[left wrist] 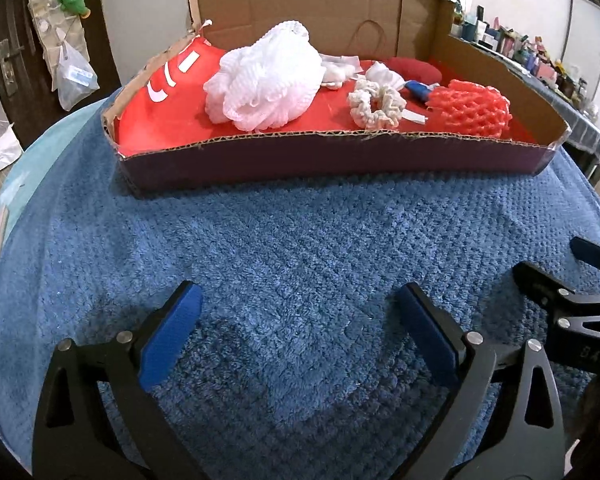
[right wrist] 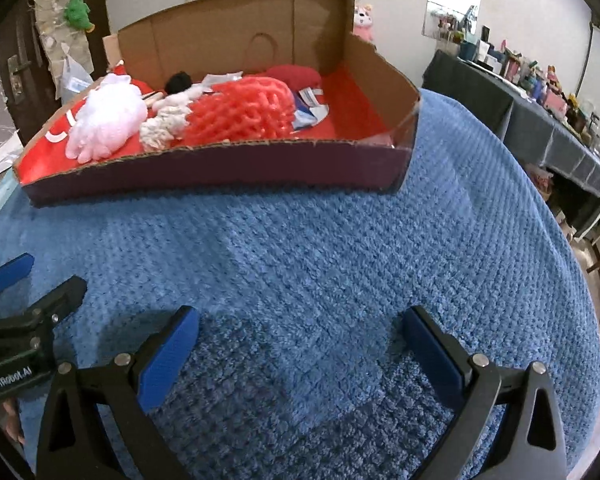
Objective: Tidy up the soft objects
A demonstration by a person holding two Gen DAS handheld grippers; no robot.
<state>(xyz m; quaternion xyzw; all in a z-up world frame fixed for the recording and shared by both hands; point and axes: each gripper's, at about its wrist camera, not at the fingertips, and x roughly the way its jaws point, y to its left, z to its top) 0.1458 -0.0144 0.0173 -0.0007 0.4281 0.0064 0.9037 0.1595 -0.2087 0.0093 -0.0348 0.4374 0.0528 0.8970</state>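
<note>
A low cardboard box point(left wrist: 332, 156) point(right wrist: 220, 166) with a red floor sits on a blue towel point(left wrist: 292, 248) point(right wrist: 340, 248). Inside lie a white mesh bath pouf point(left wrist: 264, 80) point(right wrist: 104, 120), a cream scrunchie point(left wrist: 376, 106) point(right wrist: 162, 128), a red foam net point(left wrist: 470, 108) point(right wrist: 240, 112), a dark red cushion point(left wrist: 414, 69) point(right wrist: 296, 74) and small white cloth pieces. My left gripper point(left wrist: 300, 312) hovers open over bare towel in front of the box. My right gripper point(right wrist: 300, 336) is open too, beside it on the right, holding nothing.
A dark door with hanging plastic bags point(left wrist: 66, 68) stands at the back left. A long table with a dark cloth point(right wrist: 540, 128) and many small items runs along the right wall. The towel's edge drops off on the right.
</note>
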